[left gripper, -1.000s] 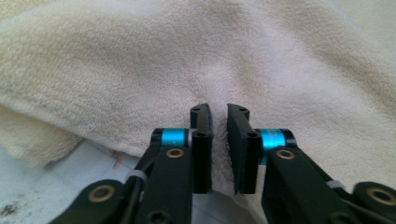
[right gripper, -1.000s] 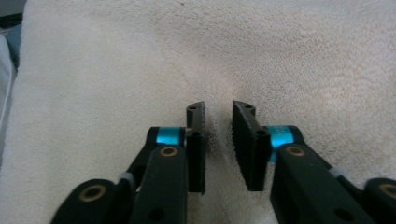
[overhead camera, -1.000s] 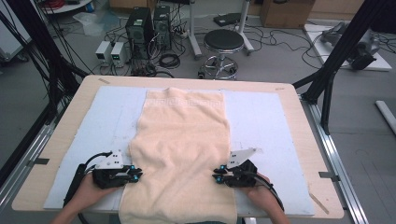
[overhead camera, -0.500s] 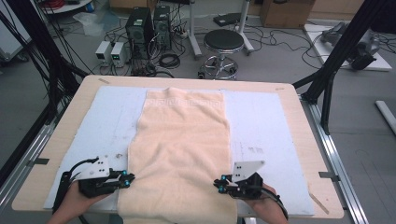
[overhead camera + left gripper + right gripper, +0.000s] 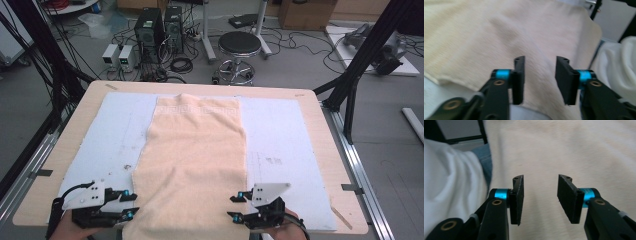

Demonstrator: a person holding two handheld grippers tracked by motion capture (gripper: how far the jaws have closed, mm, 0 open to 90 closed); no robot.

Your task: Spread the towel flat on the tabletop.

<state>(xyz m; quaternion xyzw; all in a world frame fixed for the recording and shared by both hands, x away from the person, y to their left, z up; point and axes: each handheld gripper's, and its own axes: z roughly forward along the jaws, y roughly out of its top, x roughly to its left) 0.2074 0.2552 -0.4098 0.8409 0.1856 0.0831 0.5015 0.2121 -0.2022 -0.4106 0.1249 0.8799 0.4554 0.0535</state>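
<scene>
A cream towel (image 5: 192, 165) lies flat along the middle of a pale blue mat (image 5: 295, 150) on the wooden table (image 5: 327, 125), its far end near the table's back edge and its near end running off the table's front edge toward the person. The left gripper (image 5: 131, 205) sits at the towel's near left corner and the right gripper (image 5: 235, 207) at its near right corner, each pointing inward at the cloth.

In the left gripper view, the left gripper (image 5: 540, 75) has its jaws spread with nothing pinched; the towel (image 5: 499, 37) lies below and beyond the gap. The right gripper (image 5: 540, 195) in its own view is the same: jaws apart, the towel (image 5: 574, 150) under them, no fabric caught. Both sets of jaws have just been opening, so the cloth looks freshly let go.

Risks from here, as I judge them: the near end hangs past the table's front edge, so its weight could drag the towel toward the person and wrinkle the flat part. If the next pinch takes only a thin fold, or one gripper bites before the other, the towel could skew on the mat or slip free when lifted
</scene>
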